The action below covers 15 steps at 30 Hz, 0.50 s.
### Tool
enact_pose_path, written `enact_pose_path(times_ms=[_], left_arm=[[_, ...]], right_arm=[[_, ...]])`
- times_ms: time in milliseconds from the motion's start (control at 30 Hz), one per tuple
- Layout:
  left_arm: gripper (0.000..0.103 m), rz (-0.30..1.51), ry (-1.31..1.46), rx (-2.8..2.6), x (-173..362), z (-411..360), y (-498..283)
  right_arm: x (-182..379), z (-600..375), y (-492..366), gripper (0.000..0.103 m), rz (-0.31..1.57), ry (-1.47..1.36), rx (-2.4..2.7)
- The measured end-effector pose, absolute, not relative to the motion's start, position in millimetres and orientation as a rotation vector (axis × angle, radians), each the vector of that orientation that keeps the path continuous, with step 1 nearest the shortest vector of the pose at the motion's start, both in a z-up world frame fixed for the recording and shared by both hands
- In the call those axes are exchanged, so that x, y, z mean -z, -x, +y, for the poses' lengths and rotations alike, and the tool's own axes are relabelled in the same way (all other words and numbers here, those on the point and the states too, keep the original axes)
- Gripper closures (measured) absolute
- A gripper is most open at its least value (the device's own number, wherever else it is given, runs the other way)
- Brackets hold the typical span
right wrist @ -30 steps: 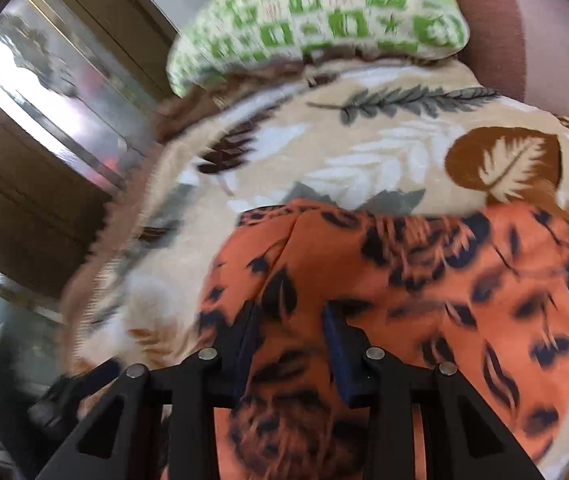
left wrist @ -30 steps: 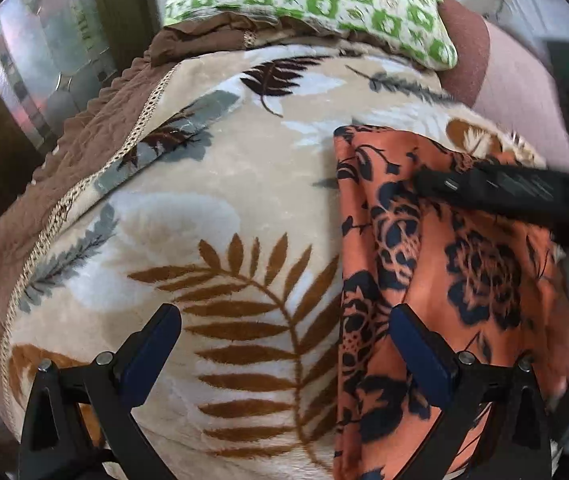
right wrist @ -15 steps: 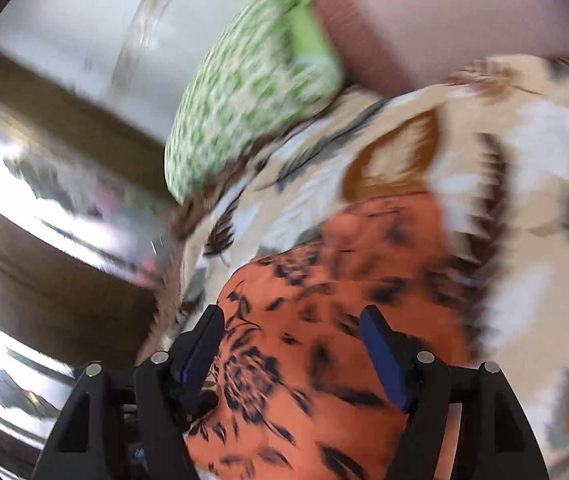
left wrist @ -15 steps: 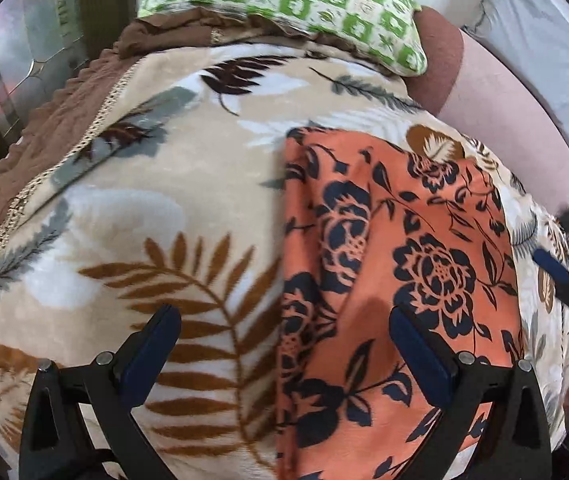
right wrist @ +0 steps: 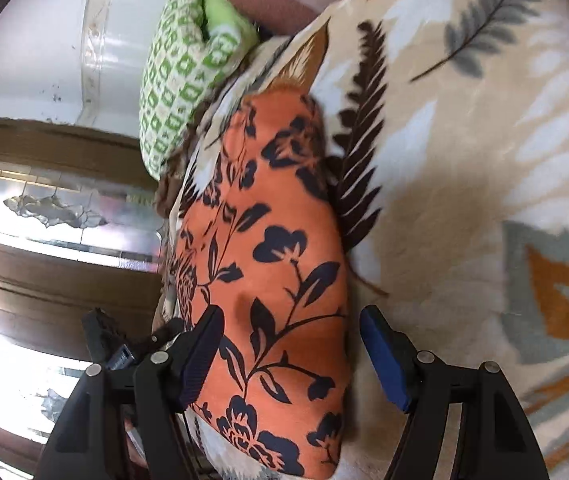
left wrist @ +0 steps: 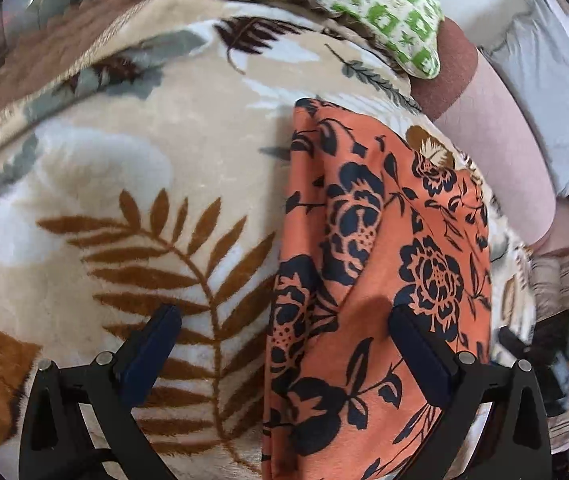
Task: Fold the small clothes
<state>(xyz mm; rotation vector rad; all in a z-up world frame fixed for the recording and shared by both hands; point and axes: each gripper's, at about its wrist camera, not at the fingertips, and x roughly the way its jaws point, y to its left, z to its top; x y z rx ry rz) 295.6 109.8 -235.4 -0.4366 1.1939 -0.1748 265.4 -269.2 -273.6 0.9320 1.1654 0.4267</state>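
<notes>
Orange cloth (right wrist: 280,264) flat on blanket (right wrist: 464,184), below spread right claw (right wrist: 290,360), untouched

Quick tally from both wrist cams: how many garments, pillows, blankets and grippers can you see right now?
Garments: 1, the orange floral cloth, lying folded on the blanket.
Pillows: 1, the green checked pillow.
Blankets: 1, the leaf-print blanket.
Grippers: 2, the left gripper and the right gripper, both open.
Total: 5

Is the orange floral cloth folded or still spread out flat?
Folded. The orange floral cloth lies as a narrow strip on the leaf-print blanket, with a doubled edge along its left side. Neither claw grips it.
</notes>
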Motion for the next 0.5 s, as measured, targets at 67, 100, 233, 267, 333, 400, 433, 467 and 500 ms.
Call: enact_pose_path(times_ms=[67, 100, 233, 267, 333, 400, 433, 467, 500], left_arm=[[0.0, 1.2, 0.491, 0.198, 238, 114, -296], [0.0, 1.199, 0.515, 0.212, 238, 116, -296], [0.0, 1.207, 0.612, 0.328, 239, 109, -296], [0.001, 1.205, 0.627, 0.356, 239, 107, -295], [0.014, 1.207, 0.642, 0.417, 237, 98, -293], [0.018, 1.214, 0.603, 0.393, 238, 95, -294], [0.03, 1.222, 0.603, 0.375, 240, 97, -294], [0.038, 1.232, 0.627, 0.368, 244, 100, -296], [0.043, 1.234, 0.652, 0.366, 246, 104, -297]], right_arm=[[284, -265, -269, 0.029, 1.183, -0.961, -0.441], [288, -265, -269, 0.029, 1.173, -0.983, -0.45], [288, -259, -270, 0.029, 1.144, -1.0, -0.473], [287, -256, -269, 0.029, 1.131, -0.998, -0.478], [285, -250, -271, 0.029, 1.116, -1.002, -0.498], [283, -243, -270, 0.029, 1.11, -0.973, -0.506], [283, -240, -270, 0.029, 1.109, -0.952, -0.503], [283, -239, -271, 0.029, 1.109, -0.947, -0.502], [283, -240, -271, 0.029, 1.109, -0.948, -0.503]])
